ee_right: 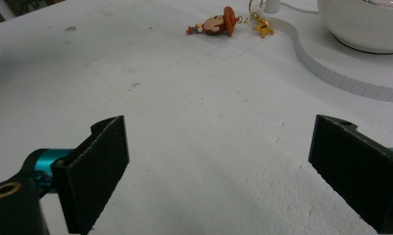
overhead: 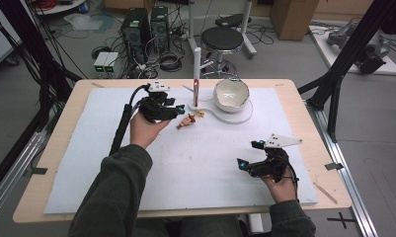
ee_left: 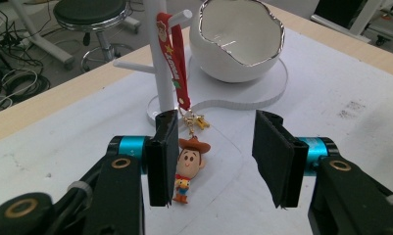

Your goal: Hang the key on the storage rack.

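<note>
I am looking down at the wooden table [overhead: 47, 168] with the big white foam sheet [overhead: 195, 173] lying on it. My left gripper [overhead: 178, 109] is sitting near the far edge of the sheet, and its jaws are standing apart with nothing squeezed between them. The little cowboy doll keychain with the brown hat [ee_left: 189, 166] is lying on the sheet just in front of those jaws, close beside the left one; I cannot tell if it is touching. The doll's red strap [ee_left: 177, 63] is hanging from a peg of the white post stand [ee_left: 157, 54], so the doll is resting right by the foot of the stand. A small gold charm [ee_left: 200, 121] is dangling where the strap meets the doll. Just beside the stand, the white cracked-egg bowl [overhead: 231, 95] is sitting on a flat white curvy base [overhead: 235, 117]. My right gripper [overhead: 250, 155] is resting near the right near corner of the sheet, well apart from the doll, and its jaws are wide open and holding nothing.
</note>
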### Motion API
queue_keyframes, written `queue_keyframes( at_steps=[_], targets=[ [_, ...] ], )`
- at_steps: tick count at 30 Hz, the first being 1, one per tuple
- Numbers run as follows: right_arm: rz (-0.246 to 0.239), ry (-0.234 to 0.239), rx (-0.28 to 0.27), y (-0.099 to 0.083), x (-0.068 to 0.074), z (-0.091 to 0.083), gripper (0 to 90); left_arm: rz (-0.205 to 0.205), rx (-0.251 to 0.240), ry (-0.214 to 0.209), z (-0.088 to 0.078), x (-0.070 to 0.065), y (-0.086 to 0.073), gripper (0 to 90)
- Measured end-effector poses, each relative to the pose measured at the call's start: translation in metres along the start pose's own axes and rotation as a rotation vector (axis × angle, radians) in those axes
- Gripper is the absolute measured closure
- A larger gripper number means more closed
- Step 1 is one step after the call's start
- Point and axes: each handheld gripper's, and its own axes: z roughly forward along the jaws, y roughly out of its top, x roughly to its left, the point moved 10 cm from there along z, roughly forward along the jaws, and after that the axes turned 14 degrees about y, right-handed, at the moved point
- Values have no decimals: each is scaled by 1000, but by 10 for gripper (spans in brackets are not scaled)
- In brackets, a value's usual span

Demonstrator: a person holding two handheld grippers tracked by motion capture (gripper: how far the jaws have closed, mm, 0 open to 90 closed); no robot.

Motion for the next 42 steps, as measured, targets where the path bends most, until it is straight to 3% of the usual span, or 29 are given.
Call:
queue_keyframes(
  at_steps=[10, 33, 42],
  targets=[
    [-6, -15, 1, -1, -1, -1, 69, 6, -23, -17, -13, -2, -2, 486],
    [-7, -21, 15, -1, 0, 3, 69, -24, -53, -18, -46, 11, -27, 441],
    [-7, -28, 16, 0, 0, 4, 69, -17, -60, -26, -57, 13, -35, 415]
  ],
)
